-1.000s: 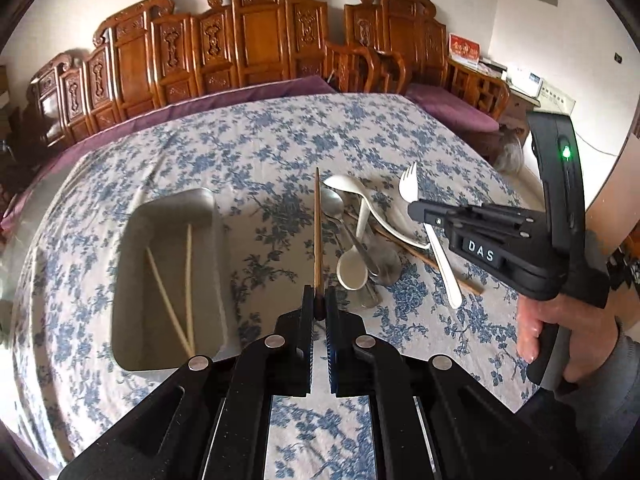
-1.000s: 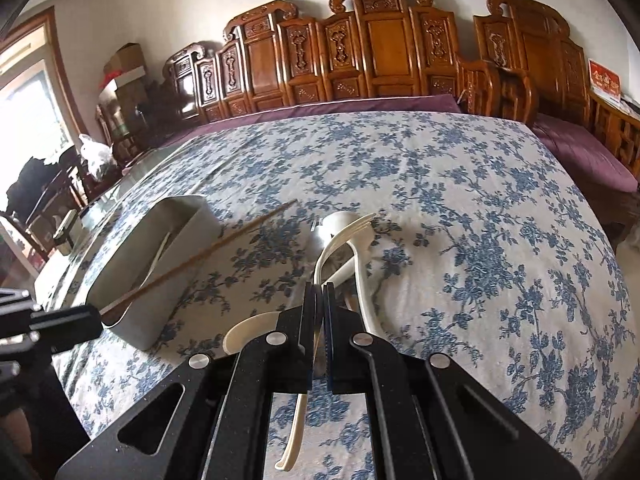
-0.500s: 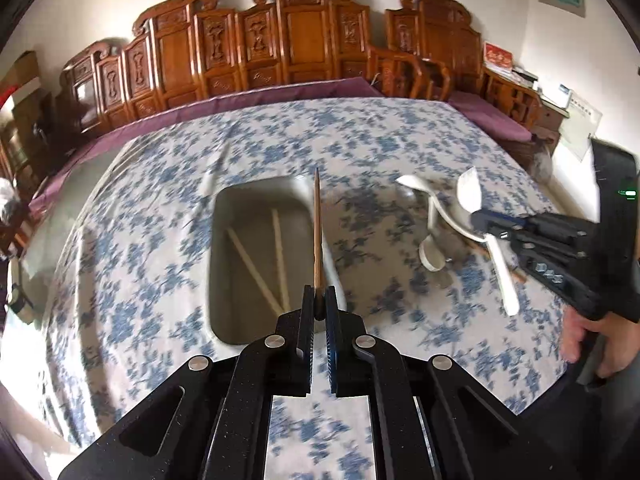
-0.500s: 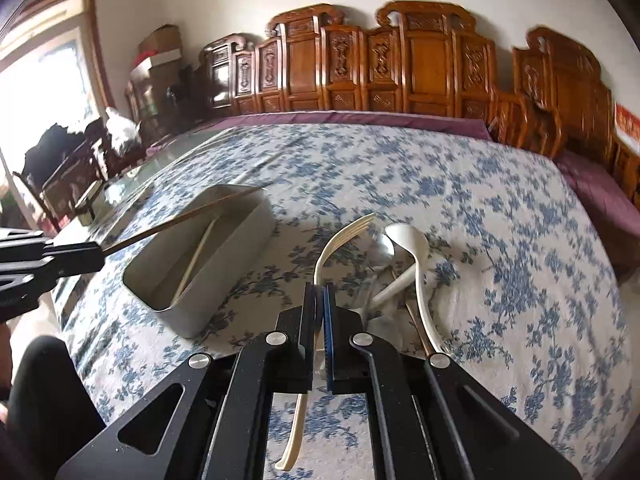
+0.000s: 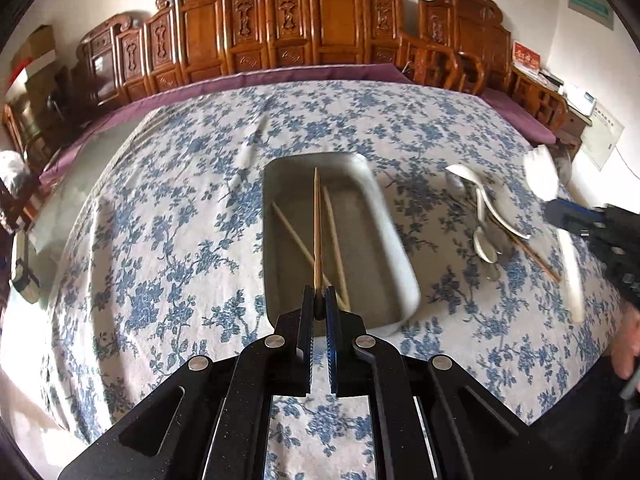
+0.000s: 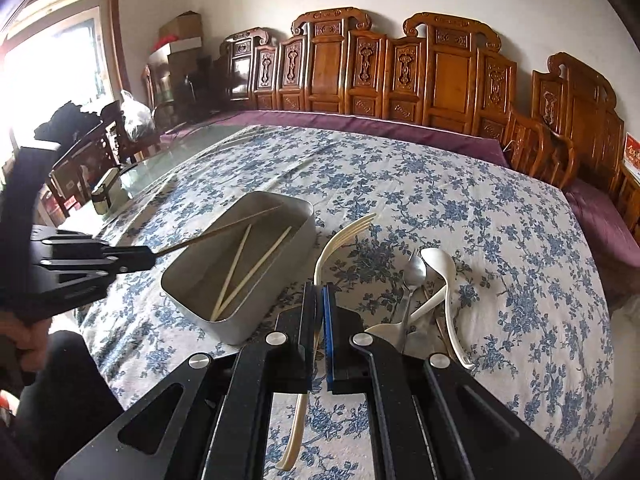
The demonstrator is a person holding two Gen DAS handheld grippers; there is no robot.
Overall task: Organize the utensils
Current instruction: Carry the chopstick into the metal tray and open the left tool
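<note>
My left gripper (image 5: 319, 296) is shut on a brown chopstick (image 5: 317, 224) and holds it lengthwise over the grey metal tray (image 5: 394, 240), which has two pale chopsticks (image 5: 334, 232) lying in it. The same gripper (image 6: 138, 258) and its chopstick (image 6: 218, 230) show in the right wrist view, above the tray (image 6: 280, 268). My right gripper (image 6: 319, 300) is shut on a cream plastic fork (image 6: 340, 236), held above the cloth just right of the tray. In the left wrist view it (image 5: 560, 214) stands at the far right with the fork (image 5: 542, 178).
A pile of spoons (image 6: 434, 280) and another brown chopstick (image 5: 536, 258) lie on the blue-flowered tablecloth (image 6: 480, 208) right of the tray. Carved wooden chairs (image 5: 320, 20) line the far side. A glass tabletop edge with a small jar (image 6: 105, 190) is at the left.
My left gripper has carried the brown chopstick leftward from beside the utensil pile to over the tray. My right gripper has lifted the fork and swung left toward the tray.
</note>
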